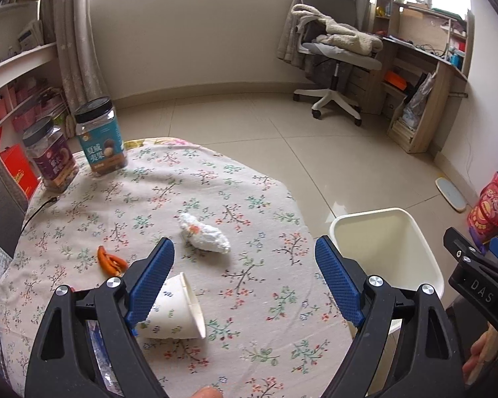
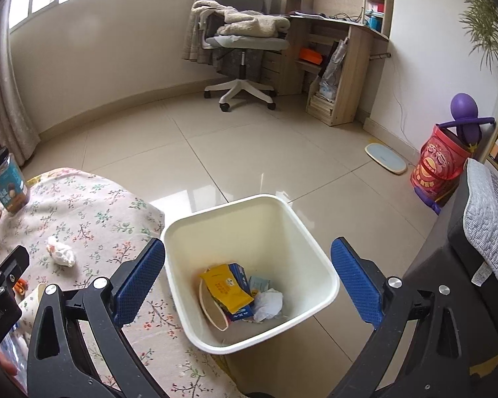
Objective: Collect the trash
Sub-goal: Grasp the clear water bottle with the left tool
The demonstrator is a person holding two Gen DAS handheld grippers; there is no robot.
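Nearest the left wrist camera, the left gripper point(image 1: 244, 258) fills the bottom of the frame, its black arms and blue ribbed pads standing wide apart with nothing clamped between them. Low in the frame, partly behind the left pad, a white paper cup point(image 1: 174, 311) lies on its side on the floral-print tablecloth point(image 1: 265, 298). Just above the gap, a crumpled white tissue with an orange mark point(image 1: 204, 232) rests on the cloth, and to the left of it lies a small orange peel scrap point(image 1: 111, 261). Two clear plastic jars with black lids point(image 1: 99, 136) stand at the cloth's upper-left edge. At the right, a white square plastic waste bin point(image 1: 425, 255) stands on the tiled floor just beside the table. In the right wrist view, the right gripper point(image 2: 248, 265) hangs above that bin, its blue pads likewise spread wide and empty; at the bin's bottom lie a yellow packet point(image 2: 224, 287), a blue carton, and a wad of white paper point(image 2: 267, 303).
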